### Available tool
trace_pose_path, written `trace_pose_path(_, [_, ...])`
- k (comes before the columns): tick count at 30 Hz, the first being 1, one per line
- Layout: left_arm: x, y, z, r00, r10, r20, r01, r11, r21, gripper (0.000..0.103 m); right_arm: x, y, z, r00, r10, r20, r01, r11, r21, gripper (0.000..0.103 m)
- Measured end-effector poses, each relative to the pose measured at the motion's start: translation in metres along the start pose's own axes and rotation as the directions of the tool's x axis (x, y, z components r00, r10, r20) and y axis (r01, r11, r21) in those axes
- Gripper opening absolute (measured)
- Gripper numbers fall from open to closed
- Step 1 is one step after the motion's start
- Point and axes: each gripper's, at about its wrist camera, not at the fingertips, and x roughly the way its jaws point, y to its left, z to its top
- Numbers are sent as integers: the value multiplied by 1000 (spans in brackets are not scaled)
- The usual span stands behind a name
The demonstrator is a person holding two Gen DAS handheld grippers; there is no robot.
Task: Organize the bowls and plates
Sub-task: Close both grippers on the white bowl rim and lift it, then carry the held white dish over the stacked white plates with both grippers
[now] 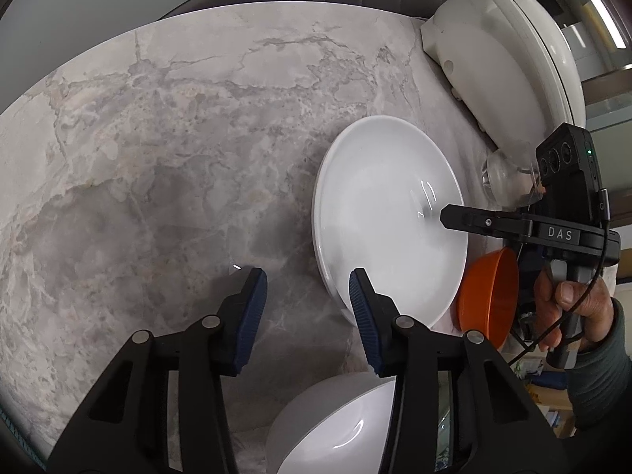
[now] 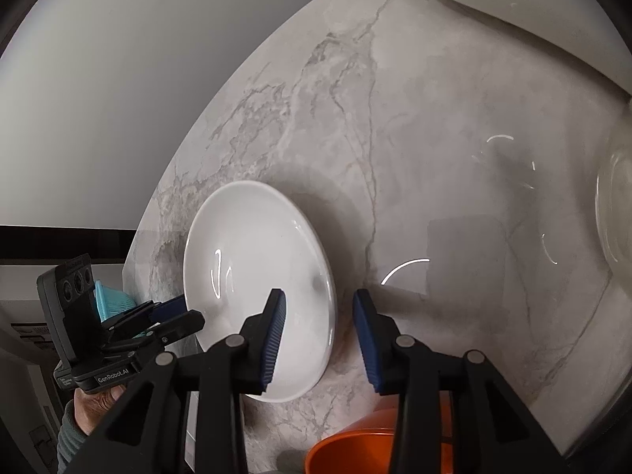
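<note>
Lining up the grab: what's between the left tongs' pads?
Only bare marble tabletop, per the left wrist view; the white ceramic plate's rim sits under the right-hand pad.

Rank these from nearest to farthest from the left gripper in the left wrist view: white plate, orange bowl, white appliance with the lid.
From the left gripper:
1. White plate, rim straddled by the jaws.
2. Orange bowl, at the plate's right edge.
3. White appliance, far upper right on the table.

So the plate sits on the surface, with a small bowl just beside its right edge, a bigger bowl nearer the left wrist camera, and a lidded appliance behind on the right.
</note>
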Motion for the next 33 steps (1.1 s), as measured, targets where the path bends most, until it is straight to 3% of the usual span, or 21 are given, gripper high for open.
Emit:
trace_pose_path(9, [10,-12,5,1000,21,-9,-21,1000,9,11,5,-1,0,1000,0,-5,0,1000,-11,14])
trace_pose_path(20, [12,-17,6,997,76,0,-76,997,22,10,3,5,-3,999,-22,30,24,998,-63,9])
trace_pose_path(33, [-12,-21,0,997,75,27,-75,997,12,10,-3,11,-2,999,-10,50,13,997,-76,9])
